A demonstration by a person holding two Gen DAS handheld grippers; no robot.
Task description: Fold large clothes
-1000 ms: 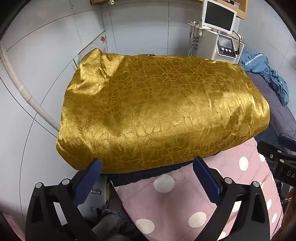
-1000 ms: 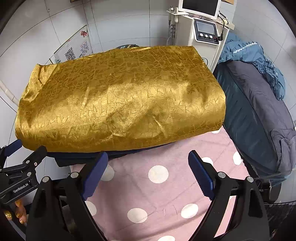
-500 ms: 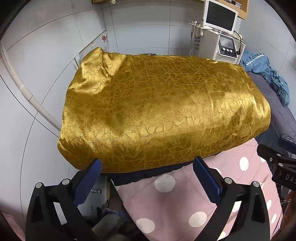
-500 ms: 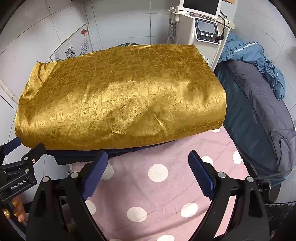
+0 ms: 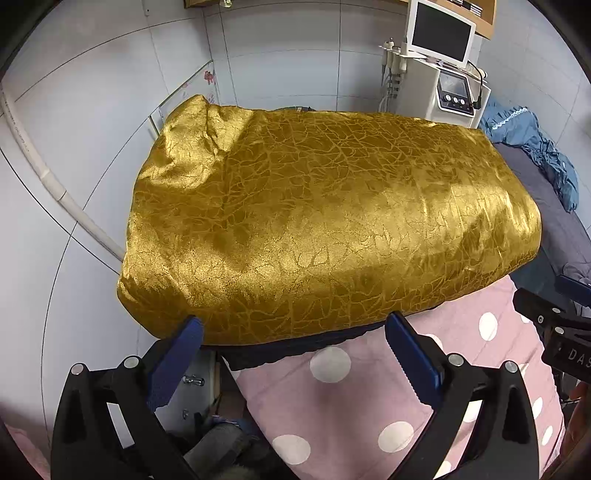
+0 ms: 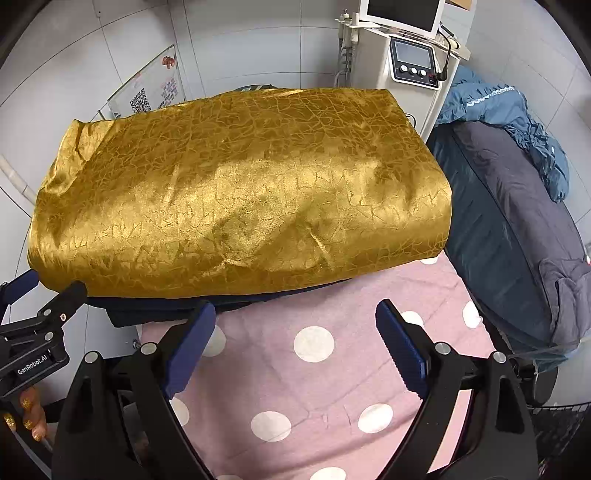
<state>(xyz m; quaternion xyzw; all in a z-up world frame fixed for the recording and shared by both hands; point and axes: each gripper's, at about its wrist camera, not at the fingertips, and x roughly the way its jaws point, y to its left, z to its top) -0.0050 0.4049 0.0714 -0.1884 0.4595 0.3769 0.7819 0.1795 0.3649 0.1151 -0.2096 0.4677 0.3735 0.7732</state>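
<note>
Left wrist: gold garment (image 5: 332, 221) lies on polka-dot bed (image 5: 351, 398), probably mid-fold. Left gripper (image 5: 291, 343) and right gripper (image 6: 295, 325) both agape, empty. Next: pinch near hem.

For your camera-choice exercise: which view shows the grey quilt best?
Right wrist: the grey quilt shows nearly whole, beside the gold cloth. Left wrist shows only a strip at its right edge.

A small treatment room, like a beauty clinic: white panelled walls (image 5: 92, 110), a white console machine (image 6: 410, 70) with knobs, a small display and a monitor (image 5: 441, 31) on top, a notice with a QR code (image 6: 140, 101), and a narrow bed in a pink dotted sheet (image 6: 314, 369).
</note>
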